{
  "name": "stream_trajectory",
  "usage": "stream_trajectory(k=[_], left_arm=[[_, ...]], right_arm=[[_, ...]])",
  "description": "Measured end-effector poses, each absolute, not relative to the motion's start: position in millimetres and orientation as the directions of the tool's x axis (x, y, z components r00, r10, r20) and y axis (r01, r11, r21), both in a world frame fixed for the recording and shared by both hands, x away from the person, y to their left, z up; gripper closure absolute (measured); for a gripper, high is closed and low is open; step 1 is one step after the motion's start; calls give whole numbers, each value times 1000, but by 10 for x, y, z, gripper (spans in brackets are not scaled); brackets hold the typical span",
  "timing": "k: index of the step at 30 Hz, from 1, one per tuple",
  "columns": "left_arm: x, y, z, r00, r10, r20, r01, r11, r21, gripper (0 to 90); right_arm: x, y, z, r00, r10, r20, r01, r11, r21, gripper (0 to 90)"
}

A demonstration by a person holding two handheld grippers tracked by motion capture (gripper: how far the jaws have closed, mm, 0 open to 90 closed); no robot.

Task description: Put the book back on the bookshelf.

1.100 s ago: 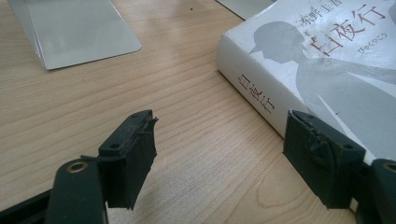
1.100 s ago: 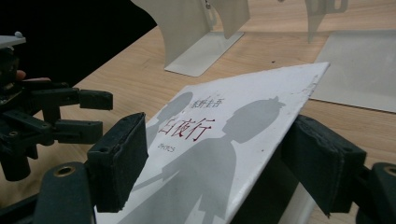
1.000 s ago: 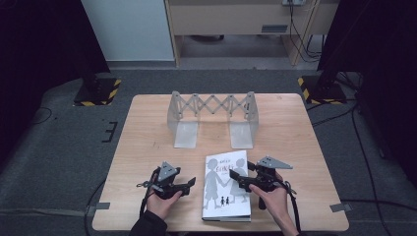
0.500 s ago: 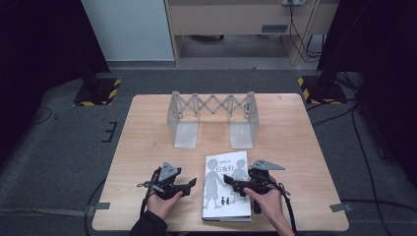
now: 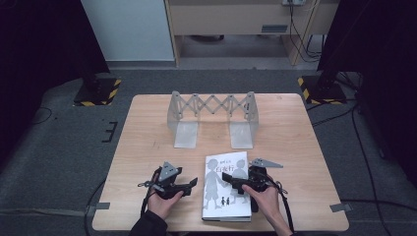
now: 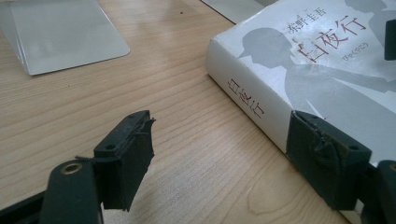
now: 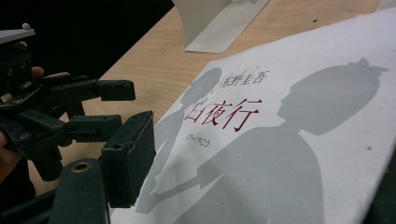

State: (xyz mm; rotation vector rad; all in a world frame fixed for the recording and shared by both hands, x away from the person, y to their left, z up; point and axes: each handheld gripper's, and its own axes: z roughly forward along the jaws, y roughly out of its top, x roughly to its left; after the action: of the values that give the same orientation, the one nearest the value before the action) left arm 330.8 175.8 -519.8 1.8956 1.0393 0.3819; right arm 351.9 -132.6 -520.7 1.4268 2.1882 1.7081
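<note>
Both grippers, left and right, have jaws apart, the right's just closing over the cover. The book lies flat at the table's near edge, not yet lifted; the bookend rack behind stands empty.

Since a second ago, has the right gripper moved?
Yes. The right gripper has slid left over the book, towards its middle, jaws closing.

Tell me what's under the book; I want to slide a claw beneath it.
The book lies flat on the wooden table. Its underside is covered, so anything beneath stays hidden.
</note>
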Motion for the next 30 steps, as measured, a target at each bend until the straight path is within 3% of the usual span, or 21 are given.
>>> stream_trajectory(k=[18, 30], left_arm=[[3331, 1764, -5181, 589, 787, -186, 505, -179, 844, 206], [3297, 1722, -5143, 617, 756, -218, 487, -148, 861, 203]], right_arm=[[3548, -1362, -5205, -535, 671, 514, 665, -42, 746, 469], [3565, -1412, -5146, -488, 646, 587, 705, -104, 701, 655]])
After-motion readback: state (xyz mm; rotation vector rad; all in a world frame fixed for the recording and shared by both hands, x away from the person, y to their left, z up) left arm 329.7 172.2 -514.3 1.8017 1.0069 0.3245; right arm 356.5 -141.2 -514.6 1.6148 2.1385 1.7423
